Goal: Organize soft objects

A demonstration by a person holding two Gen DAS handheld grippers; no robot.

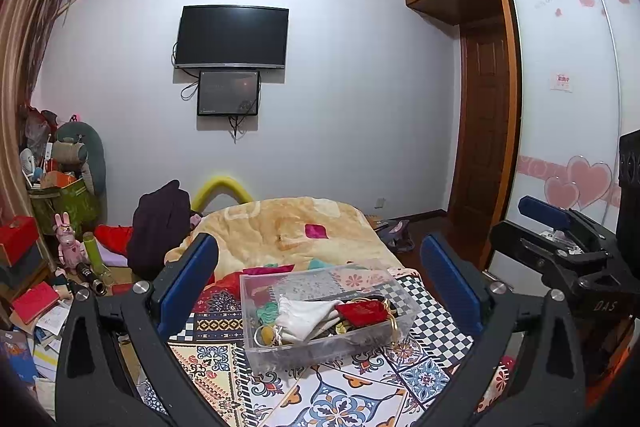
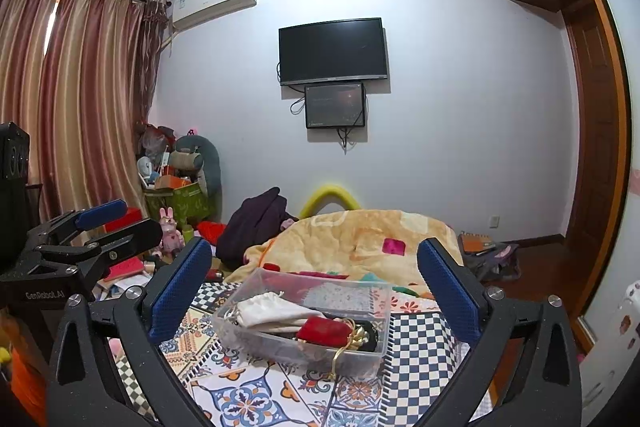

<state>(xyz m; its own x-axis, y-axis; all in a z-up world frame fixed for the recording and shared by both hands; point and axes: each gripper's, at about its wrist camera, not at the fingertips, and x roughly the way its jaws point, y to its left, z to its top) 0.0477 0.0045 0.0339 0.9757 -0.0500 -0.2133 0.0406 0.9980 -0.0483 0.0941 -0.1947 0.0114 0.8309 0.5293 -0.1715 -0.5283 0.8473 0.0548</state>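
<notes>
Both grippers, left (image 1: 320,279) and right (image 2: 316,287), spread empty before the box (image 1: 280,351); its limp pouches (image 1: 304,315) likely pinch best mid-fold.

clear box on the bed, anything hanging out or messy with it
Yes. A gold cord from the red pouch droops over the clear box's front rim and hangs outside. The white pouch lies inside. Both grippers, left and right, are open and hold nothing.
</notes>
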